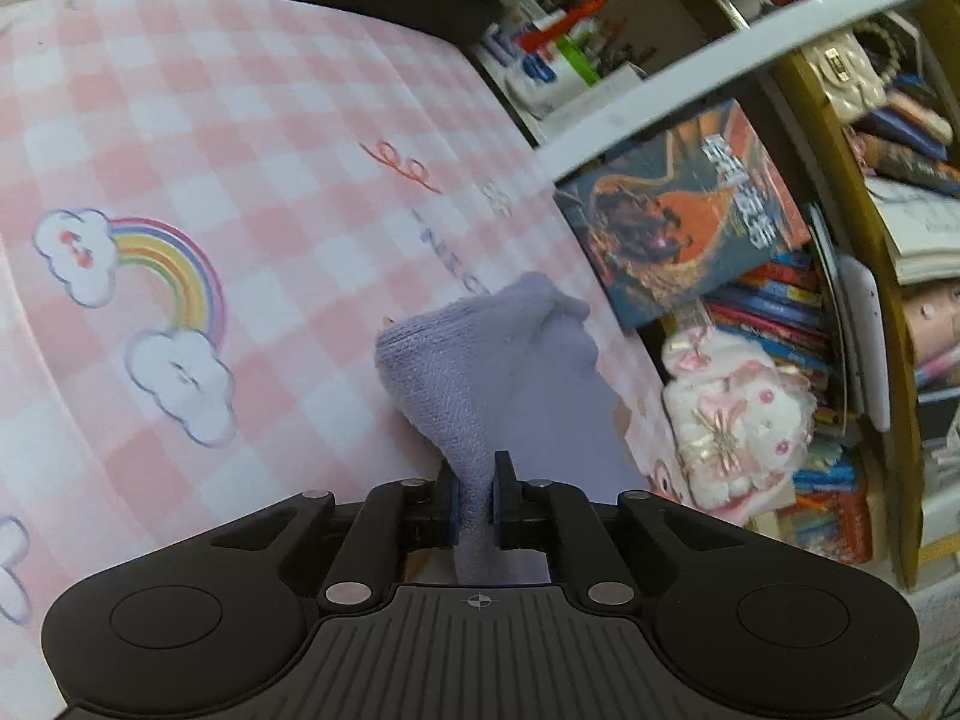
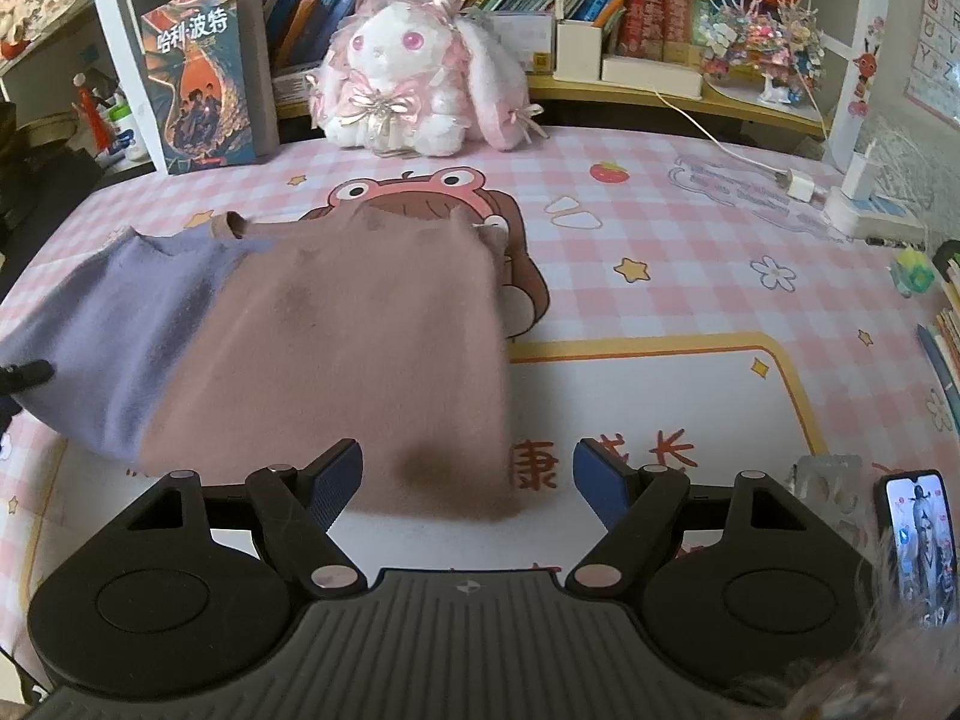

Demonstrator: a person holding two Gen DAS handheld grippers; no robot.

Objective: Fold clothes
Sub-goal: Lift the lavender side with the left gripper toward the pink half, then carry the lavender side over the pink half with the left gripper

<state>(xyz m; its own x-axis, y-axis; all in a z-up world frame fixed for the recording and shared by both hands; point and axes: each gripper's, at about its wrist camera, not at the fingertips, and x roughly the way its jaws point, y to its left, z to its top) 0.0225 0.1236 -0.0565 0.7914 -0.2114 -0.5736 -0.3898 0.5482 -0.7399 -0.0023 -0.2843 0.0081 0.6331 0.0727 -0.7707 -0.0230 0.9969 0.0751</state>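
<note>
A sweater lies flat on the pink checked table mat (image 2: 690, 276). Its body is dusty pink (image 2: 360, 348) and its left sleeve is purple (image 2: 114, 330). In the left wrist view my left gripper (image 1: 477, 480) is shut on a bunched fold of the purple sleeve (image 1: 480, 372), lifted a little off the mat. A black tip at the sleeve's end (image 2: 24, 375) shows in the right wrist view. My right gripper (image 2: 468, 450) stands open just above the sweater's near hem, its blue pads (image 2: 336, 474) wide apart and holding nothing.
A white and pink plush rabbit (image 2: 414, 78) and an upright book (image 2: 204, 72) stand at the table's back, with bookshelves behind. A power strip with chargers (image 2: 870, 210) sits at the back right. A lit phone (image 2: 918, 546) lies at the near right.
</note>
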